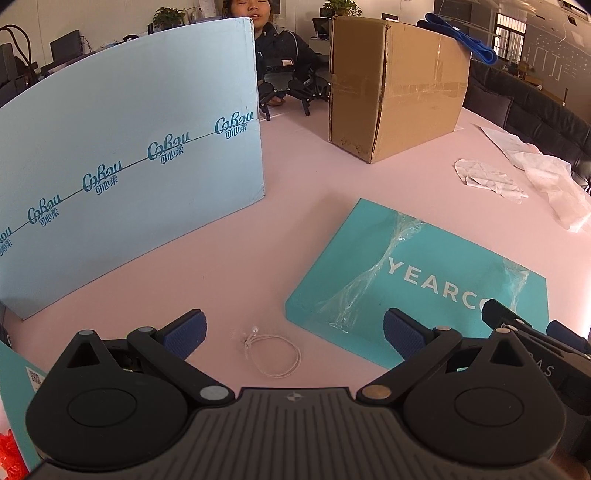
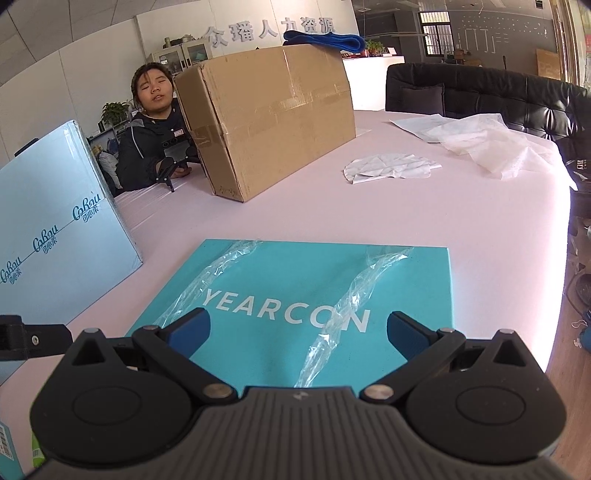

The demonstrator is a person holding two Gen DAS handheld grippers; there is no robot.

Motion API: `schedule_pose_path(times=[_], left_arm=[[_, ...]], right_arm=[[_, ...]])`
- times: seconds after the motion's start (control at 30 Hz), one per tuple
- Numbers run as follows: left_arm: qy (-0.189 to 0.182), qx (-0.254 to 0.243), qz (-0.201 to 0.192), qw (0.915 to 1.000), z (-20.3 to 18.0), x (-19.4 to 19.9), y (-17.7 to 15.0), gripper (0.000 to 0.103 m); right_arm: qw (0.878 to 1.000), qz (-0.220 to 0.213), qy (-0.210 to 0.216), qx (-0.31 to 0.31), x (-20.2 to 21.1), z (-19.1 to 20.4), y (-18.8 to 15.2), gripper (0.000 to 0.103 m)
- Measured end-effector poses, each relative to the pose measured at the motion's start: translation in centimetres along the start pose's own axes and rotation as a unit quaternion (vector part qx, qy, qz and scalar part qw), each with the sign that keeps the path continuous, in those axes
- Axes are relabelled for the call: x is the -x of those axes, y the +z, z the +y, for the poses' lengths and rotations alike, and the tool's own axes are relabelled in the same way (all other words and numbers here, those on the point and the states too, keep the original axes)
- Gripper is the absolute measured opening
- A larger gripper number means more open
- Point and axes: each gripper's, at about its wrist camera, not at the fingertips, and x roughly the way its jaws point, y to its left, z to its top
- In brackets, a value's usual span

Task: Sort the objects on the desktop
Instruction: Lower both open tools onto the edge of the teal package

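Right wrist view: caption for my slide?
Open right gripper poised over teal box on pink table, cardboard box behind.

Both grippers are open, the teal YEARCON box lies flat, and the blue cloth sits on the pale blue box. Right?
Not quite. The blue cloth sits on the brown cardboard box, as the right wrist view shows. Both grippers, left gripper and right gripper, are open, and the teal YEARCON box lies flat.

Person seated [image 2: 155, 140] at far table edge, dark jacket, holding a black gripper device [image 2: 173, 162]. Black sofa [image 2: 480, 96] beyond the table's right side. Potted plants [image 1: 168, 16] and monitors [image 1: 64, 46] along the back wall. Wall lettering [image 2: 271, 27]; glass-door cabinet [image 2: 184, 55].
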Motion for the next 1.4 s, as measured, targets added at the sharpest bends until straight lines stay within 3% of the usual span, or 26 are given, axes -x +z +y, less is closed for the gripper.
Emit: schedule_pose_path(times=[0.53, 1.2, 1.4], left_arm=[[-0.017, -0.042, -0.016, 0.9988, -0.5, -0.3, 2.1, 0.102], [0.0, -0.047, 0.004, 0.9989, -0.7, -3.1, 2.1, 0.102], [-0.002, -0.047, 0.005, 0.9989, -0.6, -3.9, 2.2, 0.102]], right_arm=[[1.0, 0.012, -0.004, -0.023, -0.6, -0.5, 1.5, 0.103], [0.999, -0.014, -0.027, -0.012, -1.0, 0.0, 1.9, 0.103], [0.999, 0.0, -0.047, -0.016, -1.9, -0.1, 2.0, 0.103]])
